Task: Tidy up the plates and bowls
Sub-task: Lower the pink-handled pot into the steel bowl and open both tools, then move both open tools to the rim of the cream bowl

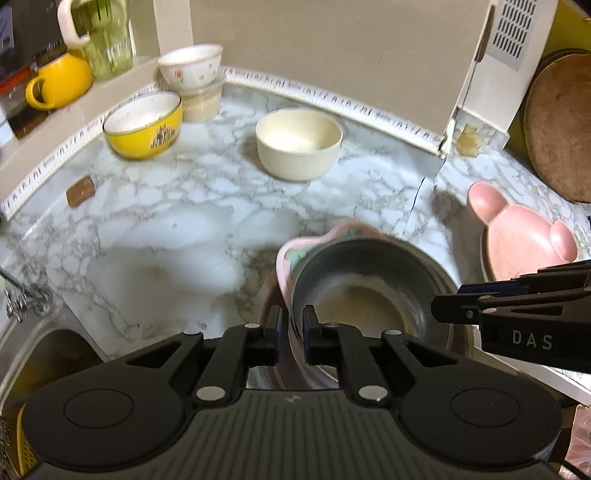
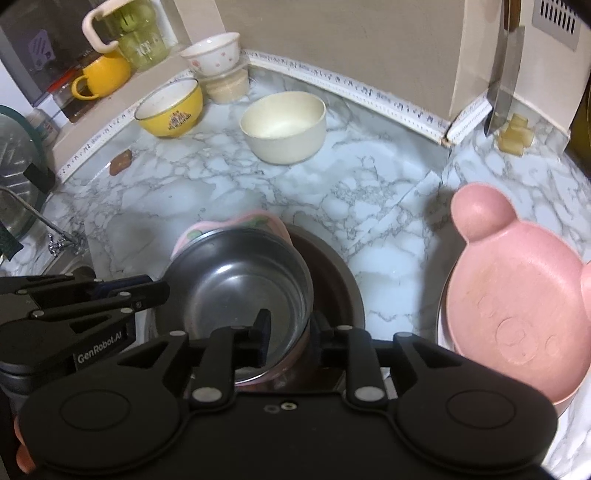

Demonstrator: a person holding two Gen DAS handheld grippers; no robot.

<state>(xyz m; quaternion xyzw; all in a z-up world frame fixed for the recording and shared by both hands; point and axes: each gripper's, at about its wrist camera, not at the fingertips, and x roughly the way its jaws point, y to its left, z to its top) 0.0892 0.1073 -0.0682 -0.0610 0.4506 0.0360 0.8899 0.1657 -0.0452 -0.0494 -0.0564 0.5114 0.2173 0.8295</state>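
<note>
left gripper (image 1: 291,328): jaws drawn close, clamped on the near rim of the steel bowl and the pink dish under it.
right gripper (image 2: 291,332): jaws apart, one finger inside the steel bowl, the other outside its rim; pads not pressing on it.
steel bowl (image 2: 240,284): empty, tilted, nested in a pink scalloped dish (image 2: 255,221) whose edge shows behind it.
brown plate (image 2: 340,288): under the bowl and dish, flat on the desk (image 2: 332,184).
pink bear plate (image 2: 517,310): to the right of the stack, empty, resting on a pale plate of which only the rim shows.
cream bowl (image 2: 284,125): further back at mid desk, upright, empty, standing apart.
yellow bowl (image 2: 171,107): back left, upright, white inside, nothing in it that shows.
flowered bowl (image 2: 212,51): far back by the wall, sitting on top of a lidded plastic tub (image 2: 227,86) with a pale filling.
ledge behind: yellow mug (image 2: 103,75) and green pitcher (image 2: 136,33), contents cannot be told.
</note>
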